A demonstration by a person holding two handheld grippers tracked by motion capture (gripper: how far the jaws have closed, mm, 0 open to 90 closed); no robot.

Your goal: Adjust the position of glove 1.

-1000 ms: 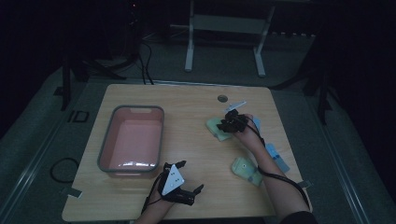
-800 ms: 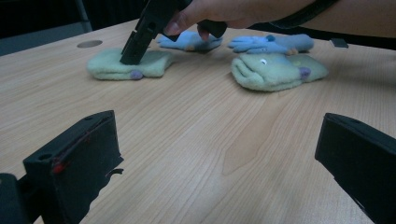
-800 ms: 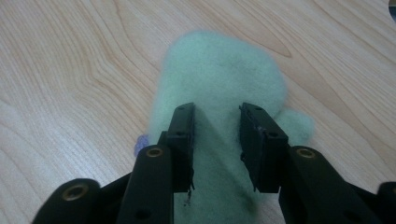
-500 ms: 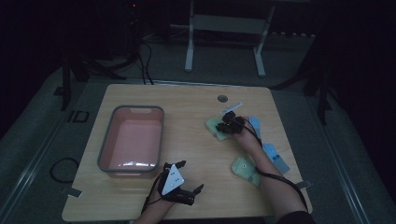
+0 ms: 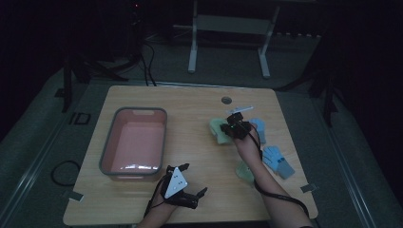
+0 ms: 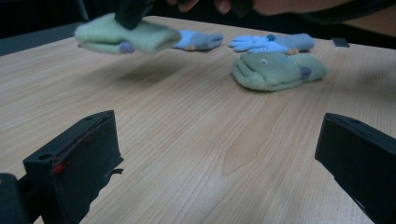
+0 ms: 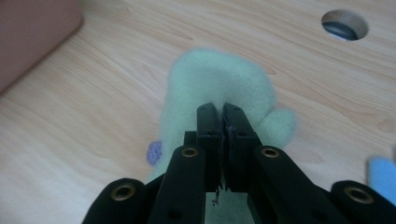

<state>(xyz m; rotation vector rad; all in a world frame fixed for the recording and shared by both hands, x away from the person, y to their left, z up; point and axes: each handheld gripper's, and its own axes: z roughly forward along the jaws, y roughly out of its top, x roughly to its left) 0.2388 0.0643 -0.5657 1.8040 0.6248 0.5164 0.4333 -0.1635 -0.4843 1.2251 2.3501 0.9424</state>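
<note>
right gripper point(image 5: 231, 129) is pinching the green mitten point(image 5: 219, 130), lifting it off the table point(image 5: 190, 102). left gripper point(image 5: 186, 183) is resting wide open. advice: keep the pinch firm while carrying toward the pink bin point(image 5: 135, 142) at nine o'clock.

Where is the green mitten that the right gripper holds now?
The green mitten hangs lifted above the table's right half, pinched in the right gripper, between the pink bin and the blue mittens.

dim, murky high view; gripper views brighter, perhaps lit from above, with soft blur up close.
</note>
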